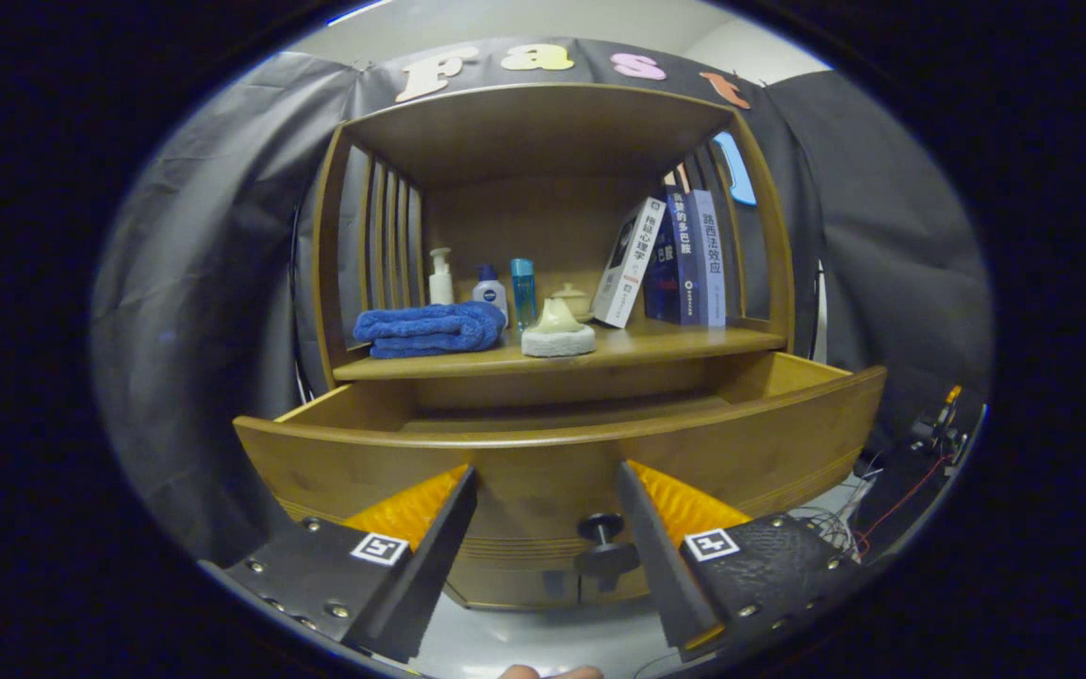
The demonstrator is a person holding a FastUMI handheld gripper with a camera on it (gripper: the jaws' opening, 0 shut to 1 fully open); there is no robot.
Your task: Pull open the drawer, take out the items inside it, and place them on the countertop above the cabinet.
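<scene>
The wooden drawer (750, 443) of the cabinet stands pulled out toward me, its curved front just ahead of my fingertips. Its dark round knob (602, 528) sits low on the front, close to the right finger (666, 556). My gripper (548, 486) is open, with nothing between the fingers, which are apart from the drawer front. Only a strip of bare drawer floor (552, 417) shows over the front panel; the inside is mostly hidden. On the countertop (656, 344) above lie a folded blue towel (430, 330) and a pale soap dish (558, 335).
Several bottles (491, 288) and a small lidded jar (573, 300) stand at the back of the countertop. Books (684, 259) lean at its right end. Slatted side walls and a top shelf enclose the counter. Cables (892, 500) lie on the floor at the right.
</scene>
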